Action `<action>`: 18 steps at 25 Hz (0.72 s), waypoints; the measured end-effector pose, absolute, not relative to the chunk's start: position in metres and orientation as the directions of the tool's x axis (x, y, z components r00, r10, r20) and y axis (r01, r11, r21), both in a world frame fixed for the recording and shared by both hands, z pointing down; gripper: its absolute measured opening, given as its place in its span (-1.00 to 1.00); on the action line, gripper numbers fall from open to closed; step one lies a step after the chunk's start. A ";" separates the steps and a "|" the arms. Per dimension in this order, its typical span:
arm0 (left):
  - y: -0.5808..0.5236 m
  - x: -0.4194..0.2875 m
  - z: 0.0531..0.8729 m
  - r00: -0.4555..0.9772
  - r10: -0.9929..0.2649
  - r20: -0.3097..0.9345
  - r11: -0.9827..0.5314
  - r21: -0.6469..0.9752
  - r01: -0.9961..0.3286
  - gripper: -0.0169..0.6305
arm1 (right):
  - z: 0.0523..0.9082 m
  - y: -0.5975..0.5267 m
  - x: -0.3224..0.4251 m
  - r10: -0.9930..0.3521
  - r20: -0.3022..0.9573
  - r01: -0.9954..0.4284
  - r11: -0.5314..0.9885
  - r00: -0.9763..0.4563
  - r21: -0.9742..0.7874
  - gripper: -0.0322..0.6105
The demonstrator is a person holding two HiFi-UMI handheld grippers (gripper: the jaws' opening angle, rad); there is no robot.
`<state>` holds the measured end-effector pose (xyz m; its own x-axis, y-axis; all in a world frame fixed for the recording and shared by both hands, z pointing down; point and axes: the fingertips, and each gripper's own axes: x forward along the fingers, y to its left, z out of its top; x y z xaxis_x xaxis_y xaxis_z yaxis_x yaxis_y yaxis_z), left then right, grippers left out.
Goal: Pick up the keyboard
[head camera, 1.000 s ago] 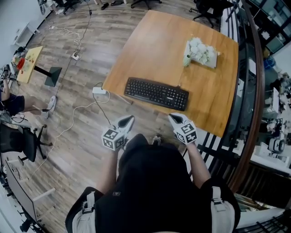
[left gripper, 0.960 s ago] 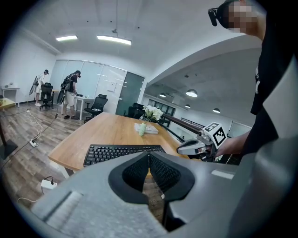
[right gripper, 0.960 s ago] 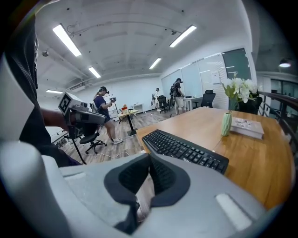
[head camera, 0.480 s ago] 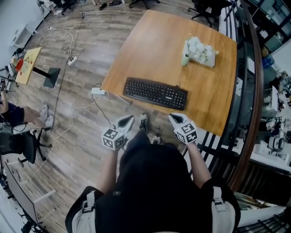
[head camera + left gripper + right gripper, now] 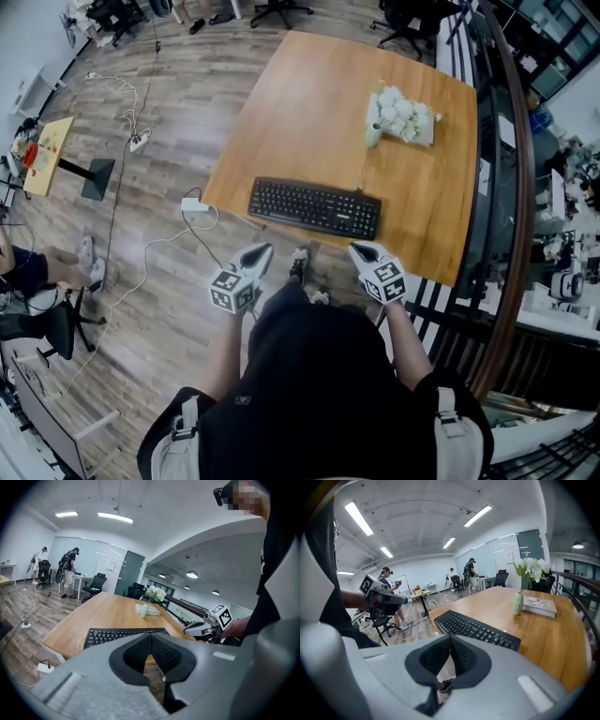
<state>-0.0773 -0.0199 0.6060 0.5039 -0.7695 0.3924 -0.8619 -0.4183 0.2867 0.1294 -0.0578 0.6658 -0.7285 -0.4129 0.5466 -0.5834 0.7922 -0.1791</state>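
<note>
A black keyboard [image 5: 314,207] lies along the near edge of the wooden table [image 5: 328,112]. Both grippers hover short of that edge, over the floor. My left gripper [image 5: 263,251] is shut and empty, pointing at the keyboard's left half [image 5: 122,635]. My right gripper [image 5: 358,250] is shut and empty too, just below the keyboard's right end [image 5: 476,629]. In the left gripper view its closed jaws [image 5: 150,637] cover the table edge, with the right gripper [image 5: 201,627] off to the side. In the right gripper view the jaws [image 5: 451,638] are closed, and the left gripper [image 5: 382,597] shows at the left.
A vase of white flowers [image 5: 394,111] stands next to a book [image 5: 420,131] at the table's far right. A power strip [image 5: 194,204] and cables lie on the floor left of the table. A curved railing [image 5: 516,187] runs along the right. Office chairs stand beyond the table.
The person has stepped towards the table and a shoe now shows between the grippers. My left gripper has edged forward a little. Both grippers stay shut.
</note>
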 end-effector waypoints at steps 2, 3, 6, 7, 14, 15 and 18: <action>-0.029 -0.082 0.606 0.508 -0.767 0.391 -0.420 0.292 -0.859 -0.90 | 0.666 -0.066 0.128 -0.419 0.551 -0.594 0.783 -0.722 -0.184 -0.89; -0.034 -0.084 0.606 0.509 -0.768 0.390 -0.420 0.294 -0.859 -0.90 | 0.665 -0.070 0.127 -0.419 0.553 -0.596 0.782 -0.720 -0.184 -0.89; -0.050 -0.093 0.607 0.509 -0.767 0.391 -0.419 0.296 -0.858 -0.90 | 0.666 -0.083 0.120 -0.417 0.561 -0.599 0.780 -0.715 -0.183 -0.89; -0.055 -0.097 0.610 0.511 -0.764 0.393 -0.422 0.295 -0.857 -0.90 | 0.666 -0.089 0.118 -0.419 0.560 -0.600 0.779 -0.714 -0.182 -0.89; -0.094 -0.117 0.609 0.508 -0.753 0.418 -0.410 0.307 -0.859 -0.90 | 0.671 -0.121 0.108 -0.433 0.571 -0.626 0.757 -0.697 -0.191 -0.89; -0.100 -0.120 0.610 0.509 -0.752 0.418 -0.411 0.307 -0.859 -0.90 | 0.673 -0.125 0.108 -0.434 0.574 -0.629 0.753 -0.694 -0.192 -0.89; -0.113 -0.127 0.620 0.522 -0.741 0.423 -0.430 0.298 -0.852 -0.90 | 0.675 -0.135 0.105 -0.434 0.584 -0.640 0.741 -0.686 -0.201 -0.89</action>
<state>-0.1273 -0.1135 0.6196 0.5216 -0.7409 0.4232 -0.8523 -0.4299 0.2979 0.1050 -0.1349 0.6748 -0.6858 -0.4339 0.5843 -0.6403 0.7414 -0.2010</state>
